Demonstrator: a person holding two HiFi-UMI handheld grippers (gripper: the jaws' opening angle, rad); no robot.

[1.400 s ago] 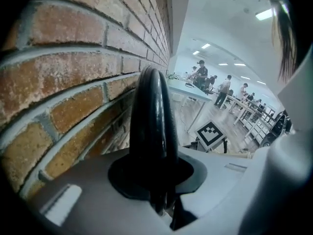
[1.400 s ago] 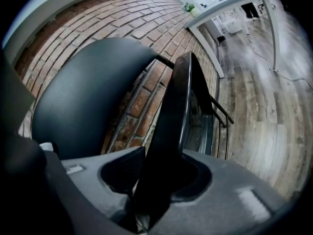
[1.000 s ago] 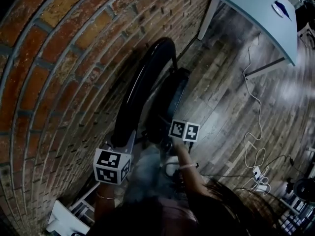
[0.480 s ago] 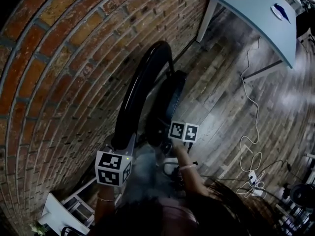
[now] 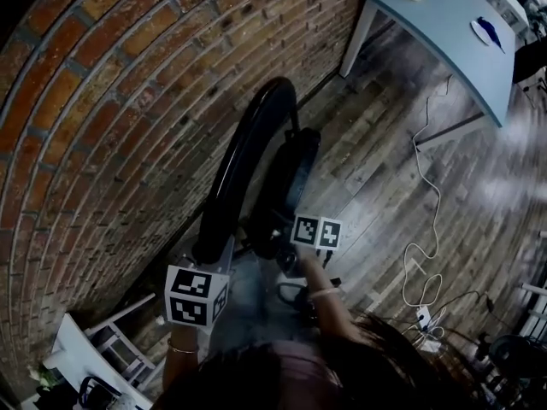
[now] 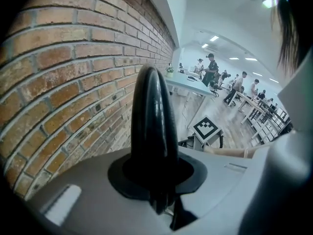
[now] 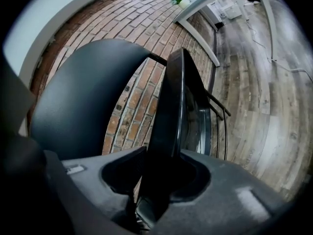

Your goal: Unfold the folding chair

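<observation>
Glossy black folding chair (image 5: 256,156) stands folded and upright on the grey wooden plank floor (image 5: 385,169), close beside the red brick wall (image 5: 102,101). Left tool (image 6: 159,182) is clenched on the edge of the curved black backrest panel (image 6: 149,121). Right tool (image 7: 155,185) is clenched on the edge of the black seat panel (image 7: 173,116). The two panels stand near-parallel, narrowly apart.

A red brick wall (image 5: 111,101) meets a grey-brown wooden plank floor (image 5: 376,169); a pale blue table (image 5: 444,32) stands beyond, near a white cable (image 5: 427,203).
</observation>
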